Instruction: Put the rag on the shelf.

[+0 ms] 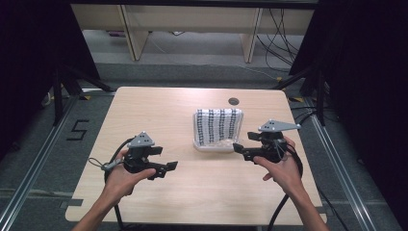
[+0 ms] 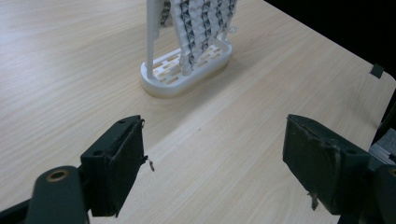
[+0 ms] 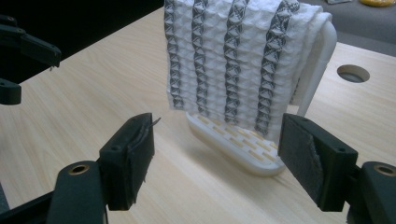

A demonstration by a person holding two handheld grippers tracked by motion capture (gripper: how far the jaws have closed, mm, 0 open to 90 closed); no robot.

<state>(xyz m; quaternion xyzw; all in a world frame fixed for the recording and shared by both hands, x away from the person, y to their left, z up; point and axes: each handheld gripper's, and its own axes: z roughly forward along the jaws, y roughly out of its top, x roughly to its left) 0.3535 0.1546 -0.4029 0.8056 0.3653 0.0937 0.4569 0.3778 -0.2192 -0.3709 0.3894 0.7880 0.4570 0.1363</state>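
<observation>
White towel point(image 1: 217, 126) with dark patterned stripes hanging over white rack point(image 1: 211, 147), standing right of centre on wooden table point(image 1: 154, 110), near round cable hole point(image 1: 234, 101). Right gripper point(image 1: 239, 148) hovering just beside rack's right end, jaws spread, grasping nothing. Left gripper point(image 1: 166, 167) hovering well left of rack, nearer table's front edge, jaws likewise spread and empty. Person's hands point(image 1: 284, 168) gripping both tools.

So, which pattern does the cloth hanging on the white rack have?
The cloth is white waffle weave with dark grey vertical stripes, clearest in the right gripper view.
</observation>
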